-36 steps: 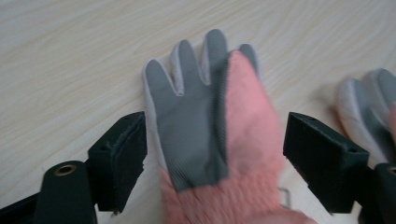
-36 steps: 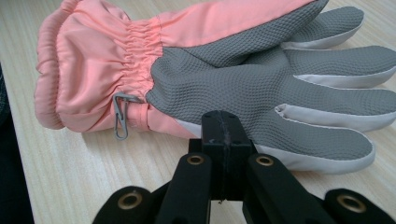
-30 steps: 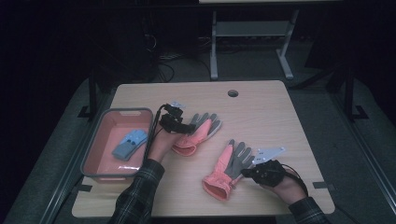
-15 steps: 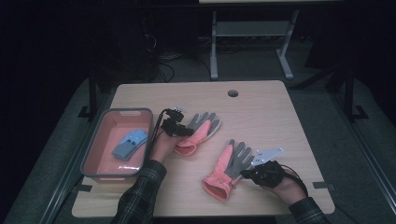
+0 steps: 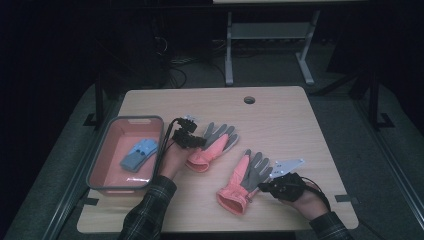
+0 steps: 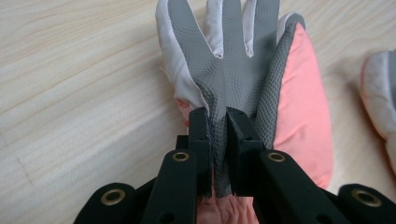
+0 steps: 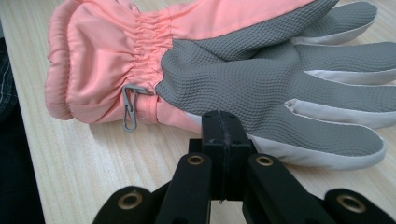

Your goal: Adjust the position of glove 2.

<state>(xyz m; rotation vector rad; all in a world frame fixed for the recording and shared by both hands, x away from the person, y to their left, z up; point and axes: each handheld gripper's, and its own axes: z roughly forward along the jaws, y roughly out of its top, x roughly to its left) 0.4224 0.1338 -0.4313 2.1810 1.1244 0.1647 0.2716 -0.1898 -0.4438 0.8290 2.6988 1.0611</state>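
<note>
Seen from the high view: 2 pink-and-grey gloves lying palm up on the wooden desk [image 5: 280, 107], fingers aimed toward the far edge.

Left glove [image 5: 212, 145] near the middle of the desk, just right of the pink bin [image 5: 102, 150] that sits by the left edge. Left gripper [image 5: 192, 142] at the cuff end of that glove, the cuff pointing toward the near left corner. In the left gripper view, jaws just closed, now clamped on a pinched ridge of the grey palm fabric of the left glove [image 6: 233, 70]; fabric squeezed upright between the 2 black pads, pink cuff bunched directly beneath them, fingers stretching away from the tool.

Right glove [image 5: 245, 180] toward the near right part of the desk, cuff close to the near edge. Right gripper [image 5: 263, 186] at its right side, beside the palm and little finger. In the right gripper view, jaws pressed together with nothing between them, tips just at the white lower edge of the right glove [image 7: 261, 79], touching or nearly so; cannot tell which. Small grey clip [image 7: 130, 107] hanging at the gathered wrist, left of the jaws.

Blue folded item [image 5: 139, 154] lying inside the bin, well apart from both tools.
</note>
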